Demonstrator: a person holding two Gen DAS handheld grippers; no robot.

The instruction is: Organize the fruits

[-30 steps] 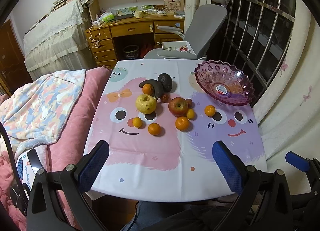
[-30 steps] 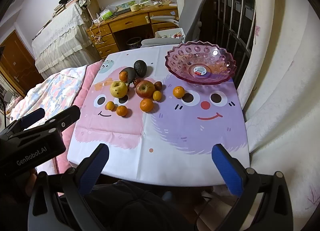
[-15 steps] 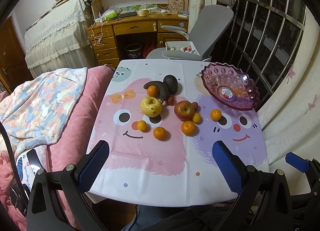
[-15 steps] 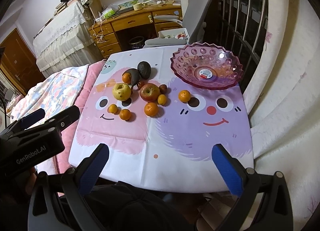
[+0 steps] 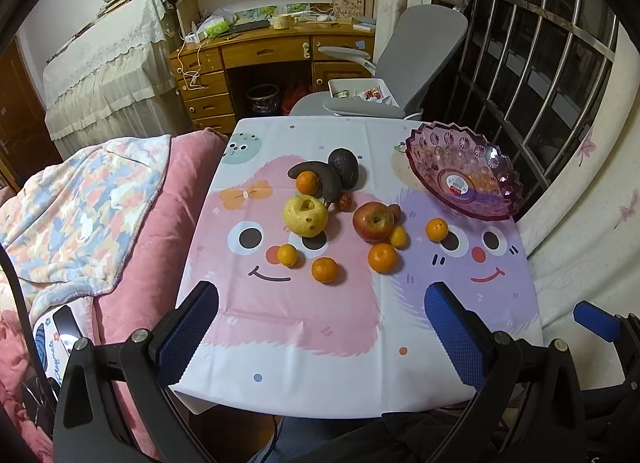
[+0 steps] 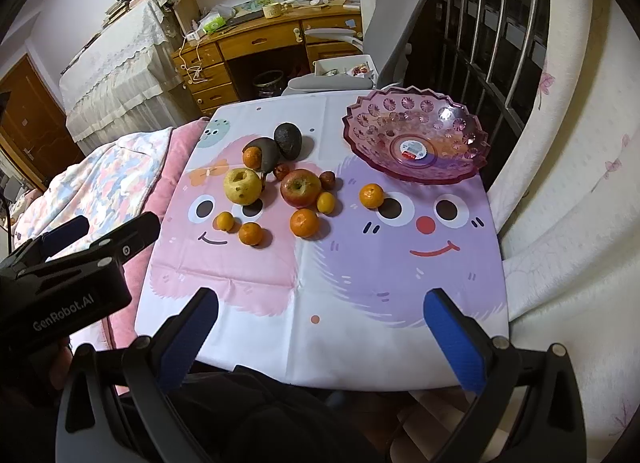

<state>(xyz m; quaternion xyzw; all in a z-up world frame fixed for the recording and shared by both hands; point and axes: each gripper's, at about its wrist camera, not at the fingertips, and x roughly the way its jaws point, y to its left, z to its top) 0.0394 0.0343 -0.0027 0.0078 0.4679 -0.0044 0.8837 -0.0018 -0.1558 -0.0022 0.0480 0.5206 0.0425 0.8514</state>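
Fruit lies loose on the cartoon tablecloth [image 5: 320, 327]: a yellow apple [image 5: 305, 215], a red apple [image 5: 373, 221], an avocado [image 5: 344, 167], a dark banana [image 5: 320, 179] and several small oranges [image 5: 324, 269]. An empty purple glass bowl [image 5: 464, 179] stands at the far right; it also shows in the right wrist view [image 6: 416, 135]. My left gripper [image 5: 320, 327] is open and empty above the table's near edge. My right gripper [image 6: 320, 327] is open and empty, nearer the right side; the fruit [image 6: 300, 187] lies ahead of it.
A pink quilt and patterned blanket [image 5: 80, 215] lie left of the table. A grey office chair [image 5: 404, 63] and wooden desk [image 5: 264, 51] stand behind it. Window bars [image 5: 540, 63] and a curtain are on the right. The left gripper's body [image 6: 68, 263] shows at left in the right wrist view.
Both grippers have moved forward and lower toward the table, so the fruit and bowl look closer. Both stay open. Nothing on the table has moved.
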